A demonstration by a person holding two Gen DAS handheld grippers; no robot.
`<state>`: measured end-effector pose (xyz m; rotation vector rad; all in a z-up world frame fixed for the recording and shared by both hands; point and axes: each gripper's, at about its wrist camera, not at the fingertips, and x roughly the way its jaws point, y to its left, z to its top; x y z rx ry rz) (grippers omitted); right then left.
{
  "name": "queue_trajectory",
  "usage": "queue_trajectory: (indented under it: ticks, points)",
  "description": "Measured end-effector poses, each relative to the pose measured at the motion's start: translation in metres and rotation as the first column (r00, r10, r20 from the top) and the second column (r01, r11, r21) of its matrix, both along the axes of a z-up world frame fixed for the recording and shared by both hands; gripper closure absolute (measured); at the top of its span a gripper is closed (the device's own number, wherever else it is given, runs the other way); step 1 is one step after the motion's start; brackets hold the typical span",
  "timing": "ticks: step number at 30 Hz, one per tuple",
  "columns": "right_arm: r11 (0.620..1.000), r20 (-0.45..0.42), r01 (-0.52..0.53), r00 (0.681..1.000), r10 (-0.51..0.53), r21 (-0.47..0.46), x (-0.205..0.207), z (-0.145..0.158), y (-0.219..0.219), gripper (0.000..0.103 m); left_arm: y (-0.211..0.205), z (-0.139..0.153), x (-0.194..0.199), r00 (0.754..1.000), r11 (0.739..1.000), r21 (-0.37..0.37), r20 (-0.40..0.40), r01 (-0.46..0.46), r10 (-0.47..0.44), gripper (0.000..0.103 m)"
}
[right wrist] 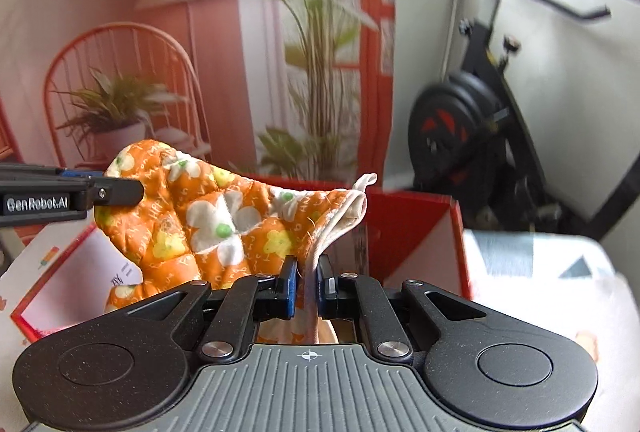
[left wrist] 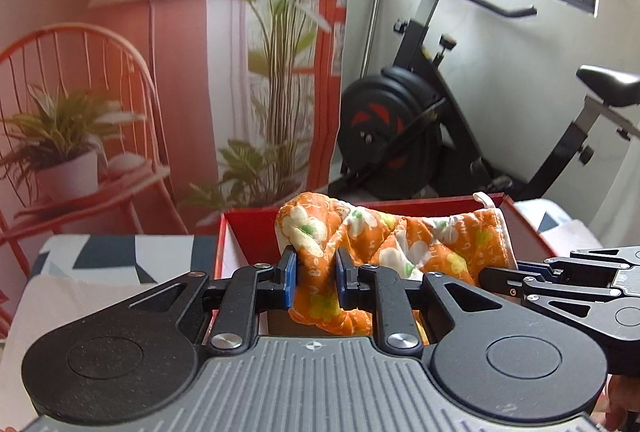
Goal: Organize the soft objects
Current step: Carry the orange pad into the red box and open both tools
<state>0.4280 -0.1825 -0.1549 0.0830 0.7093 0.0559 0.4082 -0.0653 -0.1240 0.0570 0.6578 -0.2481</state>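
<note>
Your left gripper (left wrist: 316,278) pinches the mitt's (left wrist: 384,236) thumb end; your right gripper (right wrist: 307,286), at 3 o'clock, clamps its cuff above the box (right wrist: 416,224).

Both tongs, left (left wrist: 316,274) and right (right wrist: 307,286), have black lobed arms with silver screws, blue pads, a ribbed grey body with a crosshair mark, and white "GenRobot.AI" lettering.

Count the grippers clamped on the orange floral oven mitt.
2. The left gripper pinches the oven mitt at its rounded fingertip end; the right gripper pinches its white-trimmed cuff edge, above the red box.
</note>
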Motion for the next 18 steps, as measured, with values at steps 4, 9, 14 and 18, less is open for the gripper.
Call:
queue_trajectory:
  ticks: [4, 9, 14, 18]
  points:
    - [0.999, -0.055, 0.037, 0.998, -0.035, 0.035, 0.005, -0.016, 0.001, 0.094, 0.004, -0.007, 0.005, 0.999, 1.0, -0.004, -0.037, 0.012, -0.012, 0.068]
    - [0.998, -0.088, 0.057, 0.995, -0.056, 0.012, 0.009, -0.025, 0.005, 0.094, 0.008, -0.006, 0.006, 0.999, 1.0, -0.005, -0.037, 0.021, -0.021, 0.052]
    - [0.998, -0.133, 0.043, 0.99, -0.048, -0.043, 0.014, -0.029, 0.013, 0.093, 0.004, -0.007, 0.003, 0.998, 0.999, -0.006, -0.044, 0.035, -0.035, 0.052]
    - [0.99, -0.101, 0.071, 0.991, -0.084, -0.126, 0.008, -0.027, 0.017, 0.071, 0.007, -0.007, -0.004, 0.998, 0.999, -0.011, -0.051, 0.042, -0.043, 0.052]
